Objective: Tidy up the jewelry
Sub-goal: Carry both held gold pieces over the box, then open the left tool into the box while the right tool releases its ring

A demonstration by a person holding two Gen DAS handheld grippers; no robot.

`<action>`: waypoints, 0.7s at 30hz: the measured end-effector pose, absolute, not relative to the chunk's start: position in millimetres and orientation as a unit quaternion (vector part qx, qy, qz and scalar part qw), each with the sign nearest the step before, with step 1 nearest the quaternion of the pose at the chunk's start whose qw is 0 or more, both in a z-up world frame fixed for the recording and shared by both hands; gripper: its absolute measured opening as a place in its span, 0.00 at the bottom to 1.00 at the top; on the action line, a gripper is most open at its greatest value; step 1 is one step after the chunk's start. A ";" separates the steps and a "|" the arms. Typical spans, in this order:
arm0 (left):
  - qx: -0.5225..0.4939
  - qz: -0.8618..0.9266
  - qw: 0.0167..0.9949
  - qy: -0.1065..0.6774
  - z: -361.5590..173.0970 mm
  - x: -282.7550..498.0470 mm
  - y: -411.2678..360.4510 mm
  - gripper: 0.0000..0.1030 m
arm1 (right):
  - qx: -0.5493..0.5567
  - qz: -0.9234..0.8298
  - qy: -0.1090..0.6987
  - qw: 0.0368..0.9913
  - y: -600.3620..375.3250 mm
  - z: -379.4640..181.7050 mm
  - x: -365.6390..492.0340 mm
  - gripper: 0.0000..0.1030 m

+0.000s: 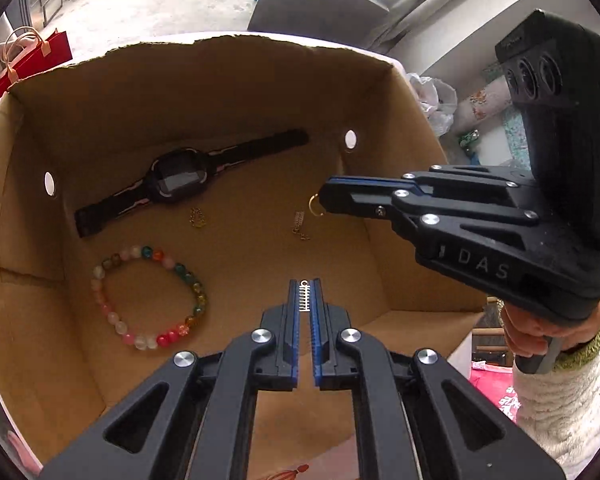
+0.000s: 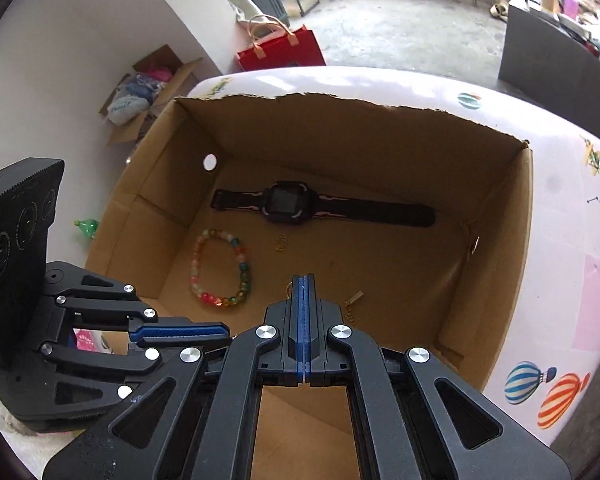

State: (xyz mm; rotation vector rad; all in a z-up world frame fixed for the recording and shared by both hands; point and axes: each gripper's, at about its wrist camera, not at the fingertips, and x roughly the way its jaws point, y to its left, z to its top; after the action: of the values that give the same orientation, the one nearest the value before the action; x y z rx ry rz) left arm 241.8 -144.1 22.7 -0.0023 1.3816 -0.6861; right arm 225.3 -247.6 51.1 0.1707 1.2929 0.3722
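Observation:
A cardboard box (image 1: 236, 92) holds a black watch (image 1: 180, 178), a coloured bead bracelet (image 1: 152, 300), a small gold charm (image 1: 198, 218) and a small silver piece with a chain (image 1: 299, 224). My left gripper (image 1: 305, 294) is shut on a small silver comb-like piece (image 1: 305, 296) above the box floor. My right gripper (image 1: 322, 200) is shut on a gold ring (image 1: 315, 204) and hangs inside the box at the right. In the right wrist view the right gripper (image 2: 303, 280) is shut, the ring (image 2: 290, 290) peeking beside its tips, over the box (image 2: 500, 216) with watch (image 2: 284, 202) and bracelet (image 2: 220, 268).
The box stands on a pale table (image 2: 560, 208) with balloon prints. A red bag (image 2: 280, 46) and an open carton of clothes (image 2: 148, 80) lie on the floor behind. The left gripper (image 2: 220, 330) shows at the lower left.

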 end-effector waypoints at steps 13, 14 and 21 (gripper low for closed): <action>-0.045 -0.273 0.707 0.651 0.7 257.2 -141.9 0.15 | 0.088 0.151 0.595 0.785 -251.4 42.2 244.9 0.04; -0.048 -0.273 0.708 0.649 1.0 256.9 -139.9 0.15 | 0.088 0.150 0.591 0.788 -251.5 43.9 244.0 0.04; -0.019 -0.303 0.779 0.549 53.3 222.7 -109.7 0.15 | 0.100 0.151 0.504 0.844 -265.7 96.3 193.2 0.06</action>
State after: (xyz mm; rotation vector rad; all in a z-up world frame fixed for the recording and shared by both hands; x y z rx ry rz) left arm 222.7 -109.7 53.3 -0.0415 1.1873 -0.6549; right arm 193.2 -265.7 96.3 0.2112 1.0645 0.3195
